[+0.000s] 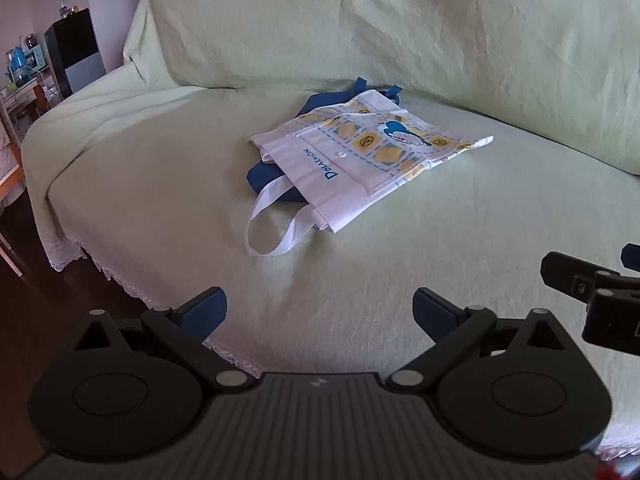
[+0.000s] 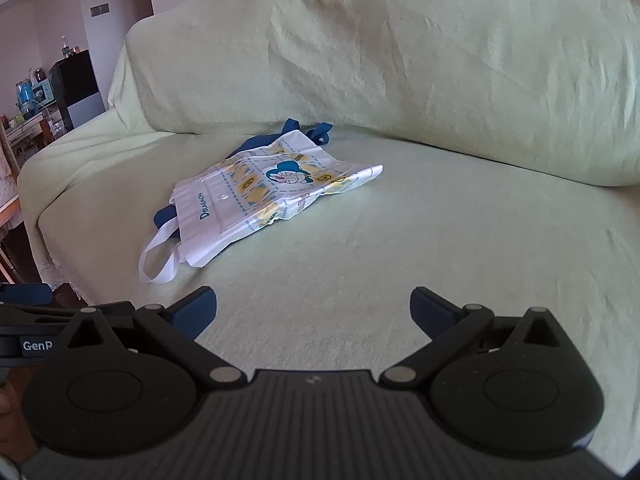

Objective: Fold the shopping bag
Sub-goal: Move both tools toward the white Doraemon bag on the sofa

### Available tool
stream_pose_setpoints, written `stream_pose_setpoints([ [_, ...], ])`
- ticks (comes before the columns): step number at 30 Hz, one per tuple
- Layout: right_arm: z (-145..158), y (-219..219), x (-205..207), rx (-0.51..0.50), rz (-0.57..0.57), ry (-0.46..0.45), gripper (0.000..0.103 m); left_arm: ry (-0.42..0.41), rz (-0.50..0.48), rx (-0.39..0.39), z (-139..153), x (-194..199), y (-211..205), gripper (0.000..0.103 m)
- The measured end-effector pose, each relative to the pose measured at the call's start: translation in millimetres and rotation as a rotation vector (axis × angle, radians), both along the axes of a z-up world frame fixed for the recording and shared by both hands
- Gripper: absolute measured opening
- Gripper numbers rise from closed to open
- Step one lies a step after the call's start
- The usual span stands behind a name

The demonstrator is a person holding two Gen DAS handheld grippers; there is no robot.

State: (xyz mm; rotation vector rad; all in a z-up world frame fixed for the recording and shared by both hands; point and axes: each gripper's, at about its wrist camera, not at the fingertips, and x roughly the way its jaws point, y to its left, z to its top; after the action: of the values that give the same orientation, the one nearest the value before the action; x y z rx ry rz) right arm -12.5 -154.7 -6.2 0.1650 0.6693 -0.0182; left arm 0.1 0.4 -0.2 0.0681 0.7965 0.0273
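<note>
A white shopping bag (image 1: 360, 156) with a blue and yellow Doraemon print lies flat on the sofa seat, its white handle loop (image 1: 272, 232) toward me. Blue fabric (image 1: 264, 180) shows under it. The bag also shows in the right wrist view (image 2: 256, 196), left of centre. My left gripper (image 1: 320, 312) is open and empty, above the seat's front, short of the bag. My right gripper (image 2: 312, 312) is open and empty, to the right of the bag and nearer than it. The right gripper shows at the right edge of the left wrist view (image 1: 592, 284).
The sofa is covered with a pale green cloth (image 1: 360, 20) with a lace hem (image 1: 120, 280) at the front edge. The backrest (image 2: 440, 60) rises behind the bag. A black cabinet (image 1: 74, 48) and a cluttered shelf (image 1: 24, 76) stand at the far left.
</note>
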Motion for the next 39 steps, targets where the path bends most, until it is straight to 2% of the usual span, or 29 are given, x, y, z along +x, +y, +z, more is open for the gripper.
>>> stream_pose_setpoints([
  [4,-2.7,15.1,-3.9,-0.001,-0.005,0.011,0.102,0.002,0.003,0.0,-3.7,3.4,4.4,0.1],
  [6,-3.1,13.0,-2.8,0.01,0.005,0.019,0.102,-0.008,0.006,0.014,-7.9,1.8,-2.1,0.1],
  [8,-3.7,9.1,-0.4,0.018,0.013,0.033,0.102,0.011,0.005,-0.011,-9.9,5.7,7.3,0.1],
  [10,-5.0,8.0,1.5,0.014,0.025,0.05,0.102,0.011,0.003,0.008,-8.0,0.3,3.6,0.101],
  [17,-25.2,3.4,15.2,-0.008,0.074,0.121,0.102,0.052,0.006,0.003,-21.8,2.6,13.5,0.101],
  [21,-29.7,4.6,19.0,-0.055,0.078,0.094,0.102,0.077,-0.002,-0.041,-28.5,10.3,22.9,0.101],
  [23,-29.9,6.9,19.4,-0.092,0.087,0.071,0.102,0.101,0.004,-0.092,-34.5,16.0,31.7,0.101],
  [28,-30.9,19.9,23.6,-0.255,0.137,-0.047,0.102,0.13,0.028,-0.132,-46.6,30.7,44.7,0.101],
  [29,-32.6,22.2,27.2,-0.286,0.152,-0.054,0.102,0.129,0.02,-0.128,-48.1,32.8,44.8,0.101],
  [35,-60.2,40.1,55.5,-0.501,0.246,-0.067,0.102,0.088,-0.099,0.02,-64.5,56.2,24.2,0.1],
  [39,-73.9,46.3,78.4,-0.583,0.297,-0.107,0.102,0.029,-0.176,0.109,-75.3,73.0,7.0,0.098],
])
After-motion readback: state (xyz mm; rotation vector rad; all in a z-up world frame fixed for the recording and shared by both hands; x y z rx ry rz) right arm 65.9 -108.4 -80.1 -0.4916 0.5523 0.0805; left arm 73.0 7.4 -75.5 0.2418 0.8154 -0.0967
